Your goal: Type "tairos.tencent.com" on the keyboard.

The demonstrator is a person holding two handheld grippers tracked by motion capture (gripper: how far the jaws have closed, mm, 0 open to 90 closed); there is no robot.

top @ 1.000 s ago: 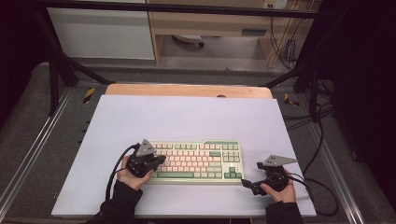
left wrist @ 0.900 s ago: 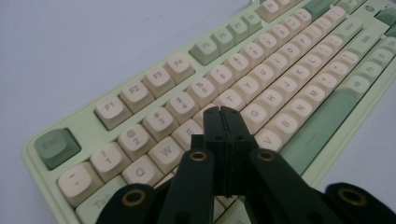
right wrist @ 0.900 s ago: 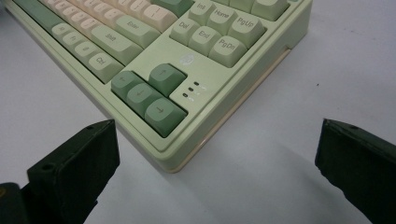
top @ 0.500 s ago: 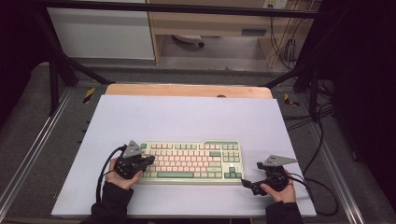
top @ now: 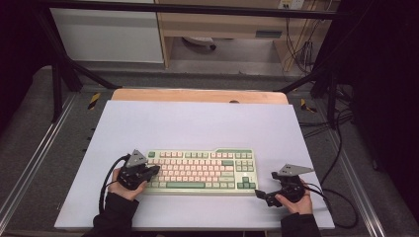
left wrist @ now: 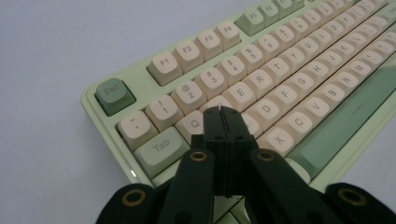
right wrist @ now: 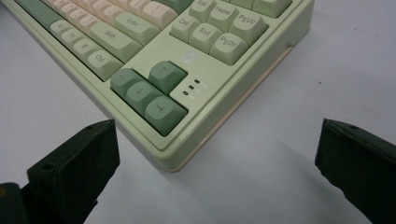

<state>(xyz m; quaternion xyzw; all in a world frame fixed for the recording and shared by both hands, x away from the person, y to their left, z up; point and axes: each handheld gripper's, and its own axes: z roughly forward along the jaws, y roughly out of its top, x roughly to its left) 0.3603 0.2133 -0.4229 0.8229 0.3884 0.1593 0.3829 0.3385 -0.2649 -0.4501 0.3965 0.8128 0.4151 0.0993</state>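
A pale green keyboard [top: 200, 170] with cream and green keys lies on the white mat near the front of the table. My left gripper [top: 154, 170] rests over its left end, jaws shut together with nothing between them. In the left gripper view the closed tips [left wrist: 219, 112] hover over the keys near Q and A of the keyboard [left wrist: 289, 84]. My right gripper [top: 259, 193] sits low on the mat just off the keyboard's front right corner, jaws open wide. In the right gripper view that corner with the arrow keys [right wrist: 149, 93] lies ahead between the jaws, apart from them.
The white mat [top: 197, 123] covers most of the wooden tabletop [top: 197, 95]. Black cables [top: 341, 197] trail off the right side of the table. Metal frame rails run along both sides, and a black post stands at the left rear.
My left gripper has slid left and slightly toward the table's front, from over the keyboard's left keys to its left end. The right gripper has stayed put.
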